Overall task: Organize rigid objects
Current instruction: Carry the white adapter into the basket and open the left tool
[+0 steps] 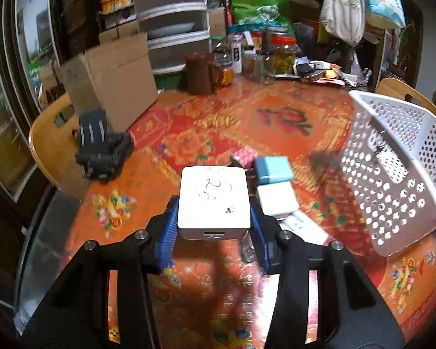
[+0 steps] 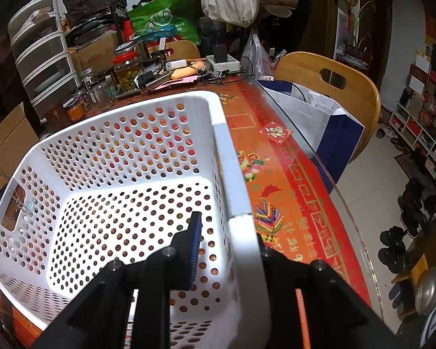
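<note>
Cluttered home dining room — patterned tablecloth (image 1: 218, 122), pickle jars (image 1: 282, 58), wooden chairs (image 2: 328, 78).

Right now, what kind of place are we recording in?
Most likely a lived-in home dining room: a table under a red-orange patterned cloth, wooden chairs around it, food jars and plastic drawers crowded at the back, and shoes on the tiled floor.

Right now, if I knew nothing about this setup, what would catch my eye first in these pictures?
First, the white charger block pinched between the left gripper and its blue pads, held above the bright orange-red tablecloth. Next, the big white basket full of holes, tilted and empty, with the right gripper clamped on its rim at the table's right side. Behind, small boxes, one light blue, lie beside the basket.
</note>
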`<state>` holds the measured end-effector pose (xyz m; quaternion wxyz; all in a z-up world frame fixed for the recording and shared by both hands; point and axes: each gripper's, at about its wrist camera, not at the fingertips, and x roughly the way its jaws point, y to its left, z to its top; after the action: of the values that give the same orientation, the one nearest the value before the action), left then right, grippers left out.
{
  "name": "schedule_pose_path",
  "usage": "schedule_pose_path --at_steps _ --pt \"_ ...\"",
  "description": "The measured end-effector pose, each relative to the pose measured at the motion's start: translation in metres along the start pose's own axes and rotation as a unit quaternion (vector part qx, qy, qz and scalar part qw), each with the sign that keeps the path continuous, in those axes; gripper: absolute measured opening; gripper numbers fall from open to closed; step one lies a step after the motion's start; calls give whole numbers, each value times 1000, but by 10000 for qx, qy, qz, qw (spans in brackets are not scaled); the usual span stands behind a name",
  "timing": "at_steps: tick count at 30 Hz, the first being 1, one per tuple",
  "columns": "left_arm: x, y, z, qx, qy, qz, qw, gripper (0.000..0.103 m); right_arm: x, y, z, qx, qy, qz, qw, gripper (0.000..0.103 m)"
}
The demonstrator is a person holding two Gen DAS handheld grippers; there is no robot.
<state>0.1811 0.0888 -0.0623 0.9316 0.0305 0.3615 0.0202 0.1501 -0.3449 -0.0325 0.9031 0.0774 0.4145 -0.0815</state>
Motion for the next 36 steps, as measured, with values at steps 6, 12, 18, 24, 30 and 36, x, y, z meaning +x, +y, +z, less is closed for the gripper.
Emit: schedule_pose_path --at_steps 6,12,18,24,30,36 --pt "-40 -20 24 114 -286 -269 9992 43 0 -2 0 49 -15 86 9999 20" --pt "-86 -69 71 508 -628 -715 9942 43 1 -2 0 49 -11 111 9999 20" --pt "-70 -148 120 1065 -13 -1251 9864 43 1 -2 0 56 -12 114 9999 20" --pt "1 -230 123 1599 1344 -1362 9684 43 2 -2 -2 106 -32 157 9998 20" --pt "49 -250 109 1870 1962 -1065 9567 43 3 -2 -2 143 30 200 9997 20" --pt "54 -252 105 2070 2025 -882 9531 43 2 -2 -2 157 29 187 9997 20"
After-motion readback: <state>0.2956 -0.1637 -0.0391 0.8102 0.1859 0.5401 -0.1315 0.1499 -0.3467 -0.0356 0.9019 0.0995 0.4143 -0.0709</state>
